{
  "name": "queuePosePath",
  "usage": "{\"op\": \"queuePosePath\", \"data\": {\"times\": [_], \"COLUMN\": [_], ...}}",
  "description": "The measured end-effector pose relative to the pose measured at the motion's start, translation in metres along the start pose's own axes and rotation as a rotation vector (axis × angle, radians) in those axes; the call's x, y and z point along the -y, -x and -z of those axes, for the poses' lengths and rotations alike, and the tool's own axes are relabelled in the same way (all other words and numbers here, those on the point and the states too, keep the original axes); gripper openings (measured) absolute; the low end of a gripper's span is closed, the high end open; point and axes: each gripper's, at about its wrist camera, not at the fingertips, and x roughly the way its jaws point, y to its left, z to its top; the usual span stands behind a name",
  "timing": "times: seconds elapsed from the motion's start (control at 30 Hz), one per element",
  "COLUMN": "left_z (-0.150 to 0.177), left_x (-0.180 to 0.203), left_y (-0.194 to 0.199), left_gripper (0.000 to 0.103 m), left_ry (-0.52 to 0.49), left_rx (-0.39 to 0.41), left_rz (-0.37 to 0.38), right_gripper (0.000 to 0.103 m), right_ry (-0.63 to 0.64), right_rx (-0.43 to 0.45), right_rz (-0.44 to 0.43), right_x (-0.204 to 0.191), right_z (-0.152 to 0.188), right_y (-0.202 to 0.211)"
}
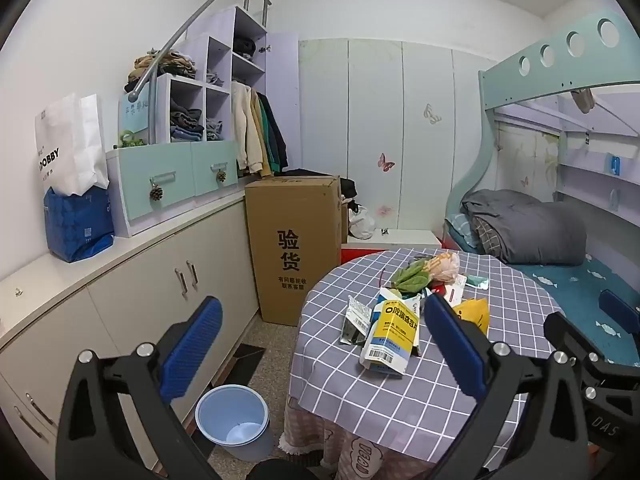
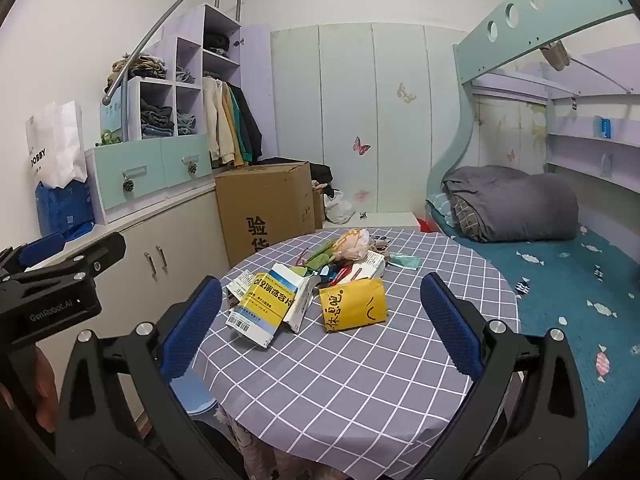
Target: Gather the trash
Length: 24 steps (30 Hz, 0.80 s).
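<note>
Trash sits in a loose heap at the middle of the round desk (image 2: 360, 368), on its grey checked cloth. We note a flattened yellow-and-white carton (image 2: 266, 304) nearest the front left of the heap, a crumpled yellow packet (image 2: 354, 304) with handwriting just beside it on the right, and behind them a peach plastic bag (image 2: 356, 245) lying with green wrappers (smaller scraps there are too jumbled to tell apart).

In the left wrist view the same carton (image 1: 390, 334) lies between the blue pads, well ahead of them and untouched. Left tool (image 1: 320, 348): jaws spread wide, nothing in them, raised above the desk's near left edge. Right tool (image 2: 320, 328): also spread wide and empty, raised over the near side of the desk, the heap framed between its fingers.

On the floor left of the desk stands a light blue bin (image 1: 232, 416), a little pale paper at its bottom. Beyond it a tall cardboard box (image 1: 294, 248) stands against the low cabinets (image 1: 140, 304). A bunk bed (image 2: 560, 272) with a rolled grey quilt runs along the right.
</note>
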Motion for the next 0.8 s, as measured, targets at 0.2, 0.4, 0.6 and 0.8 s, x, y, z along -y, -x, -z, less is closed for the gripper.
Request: {"op": "queuePosePath", "data": {"times": [0.2, 0.4, 0.6, 0.8], "left_z": [0.0002, 0.0014, -0.0001, 0.0], "left_x": [0.0001, 0.0037, -0.0004, 0.0], "left_y": [-0.0002, -0.0014, -0.0001, 0.0001], "left_gripper": [0.099, 0.099, 0.099, 0.099], "left_ry": [0.005, 0.004, 0.009, 0.006], "left_rx": [-0.002, -0.005, -0.004, -0.005], "left_rz": [0.002, 0.002, 0.006, 0.005], "right_gripper": [0.097, 0.097, 0.097, 0.097], "right_ry": [-0.005, -0.002, -0.002, -0.003], "right_rx": [0.004, -0.004, -0.007, -0.009], "right_rz": [0.0, -0.002, -0.005, -0.005], "right_x": [0.001, 0.0032, -0.0018, -0.0018], "right_z": [0.0002, -0.0007, 0.0048, 0.0038], "right_y": [0.0012, 0.0002, -0.0057, -0.0057]}}
